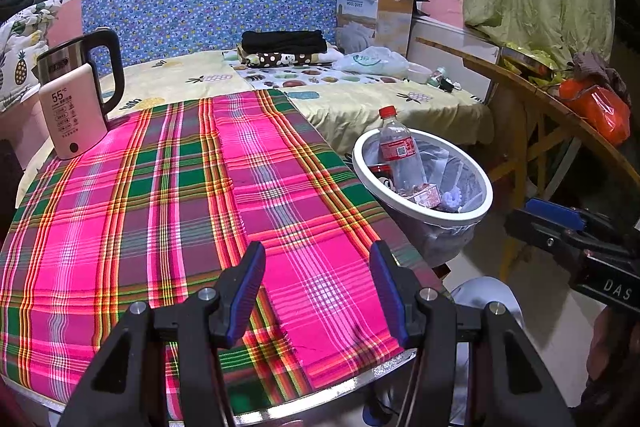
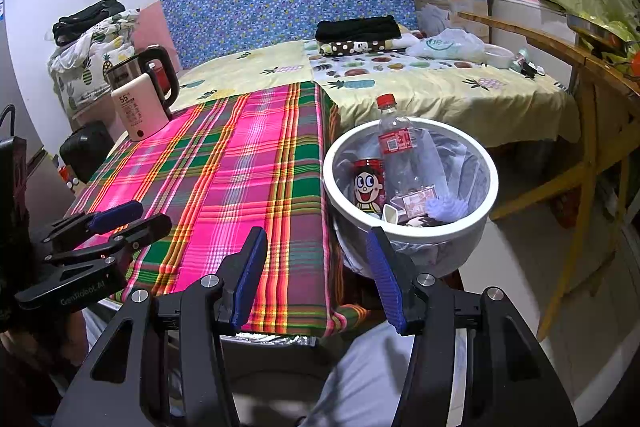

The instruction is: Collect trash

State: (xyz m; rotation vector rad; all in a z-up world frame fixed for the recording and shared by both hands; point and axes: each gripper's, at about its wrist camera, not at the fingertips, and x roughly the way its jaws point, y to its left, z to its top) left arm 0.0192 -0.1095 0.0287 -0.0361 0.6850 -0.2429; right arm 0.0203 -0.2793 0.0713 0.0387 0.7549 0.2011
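A white trash bin point(image 1: 420, 211) point(image 2: 412, 231) with a clear liner stands at the right edge of the plaid-covered table point(image 1: 160, 187) point(image 2: 224, 155). In it are a clear plastic bottle with a red cap point(image 1: 400, 151) point(image 2: 396, 147), a red cartoon can point(image 2: 369, 187), a small wrapper point(image 1: 426, 195) point(image 2: 418, 202) and a pale purple crumpled piece point(image 2: 446, 207). My left gripper point(image 1: 318, 291) is open and empty over the table's near edge. My right gripper point(image 2: 316, 279) is open and empty, just in front of the bin.
An electric kettle point(image 1: 76, 99) point(image 2: 142, 99) stands on the table's far left corner. A bed point(image 1: 360, 87) with folded clothes and a plastic bag lies behind. A wooden table point(image 1: 560, 115) with orange bags stands at the right. The right gripper also shows in the left wrist view point(image 1: 560, 227).
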